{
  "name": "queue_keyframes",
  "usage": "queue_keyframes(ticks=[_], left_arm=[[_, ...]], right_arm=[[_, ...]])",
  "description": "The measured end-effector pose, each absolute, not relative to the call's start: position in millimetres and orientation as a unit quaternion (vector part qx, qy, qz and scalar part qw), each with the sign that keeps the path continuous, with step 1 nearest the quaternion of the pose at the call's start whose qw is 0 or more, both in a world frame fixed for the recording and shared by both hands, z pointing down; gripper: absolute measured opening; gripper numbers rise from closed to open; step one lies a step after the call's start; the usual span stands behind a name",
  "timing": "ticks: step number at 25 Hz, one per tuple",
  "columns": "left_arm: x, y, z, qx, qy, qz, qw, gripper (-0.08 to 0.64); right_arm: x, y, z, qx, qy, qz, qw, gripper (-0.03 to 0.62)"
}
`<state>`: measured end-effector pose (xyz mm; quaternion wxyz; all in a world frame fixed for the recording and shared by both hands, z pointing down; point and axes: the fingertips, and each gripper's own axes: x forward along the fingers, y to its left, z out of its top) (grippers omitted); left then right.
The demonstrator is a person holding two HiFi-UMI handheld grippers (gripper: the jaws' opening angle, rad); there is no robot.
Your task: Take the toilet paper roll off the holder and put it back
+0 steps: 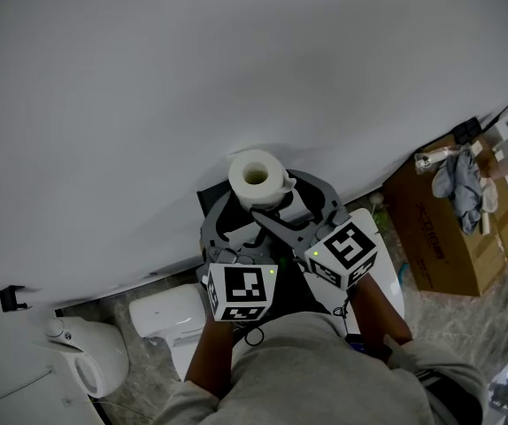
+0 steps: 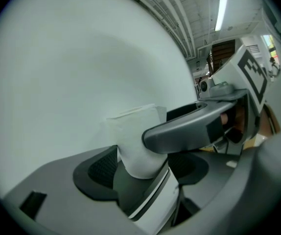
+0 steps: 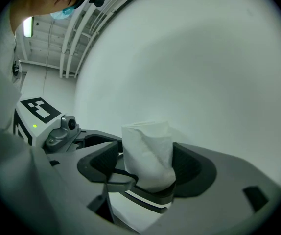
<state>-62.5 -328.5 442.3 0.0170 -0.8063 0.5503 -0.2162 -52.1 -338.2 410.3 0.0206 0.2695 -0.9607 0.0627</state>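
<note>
A: Close against the plain white wall (image 1: 192,78), how much open room is shown around the work?

B: In the head view, bare wall is seen above the grippers and to both sides of them. Lower down, the space is crowded. A white rounded fixture (image 1: 90,361) and a white boxy fixture (image 1: 165,312) are placed low at the left. A brown cardboard box (image 1: 444,246) is set at the right, with a crumpled grey cloth (image 1: 462,184) draped over its top. A small black bracket (image 1: 8,297) is fixed to the wall near the far left edge.

A: What can be counted?

B: One paper roll, two grippers, two black-and-white marker cubes (image 1: 238,292) (image 1: 347,253), two forearms (image 1: 203,361) (image 1: 380,312) and one box are counted.

A: Where is the roll, and how is it seen?

B: The white toilet paper roll (image 1: 270,186) is held upright just in front of the wall, with its hollow core turned upward. Its soft side is dented, and a loose fold of sheet is seen down one face. It is pinched by both tools at once. The dark ribbed pads of the left gripper (image 2: 140,168) are pressed onto it, and so are those of the right gripper (image 3: 148,163). In the left gripper view, a grey jaw of the right gripper is crossed in front of the roll.
</note>
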Motion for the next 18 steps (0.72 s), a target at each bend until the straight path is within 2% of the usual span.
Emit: queue_keyframes(ticks=[15, 16, 18], left_arm=[[-80.6, -297.0, 435.2, -0.799, 0.572, -0.183, 0.021, 0.313], [-81.9, -294.2, 432.7, -0.800, 0.572, -0.178, 0.020, 0.298], [-84.4, -287.5, 430.8, -0.803, 0.573, -0.163, 0.014, 0.209]], right_arm=[[-26.4, -321.1, 424.2, 0.313, -0.946, 0.074, 0.032, 0.321], [-25.1, -319.7, 424.8, 0.318, -0.944, 0.076, 0.032, 0.321], [-23.4, -315.6, 425.8, 0.327, -0.941, 0.079, 0.034, 0.321]])
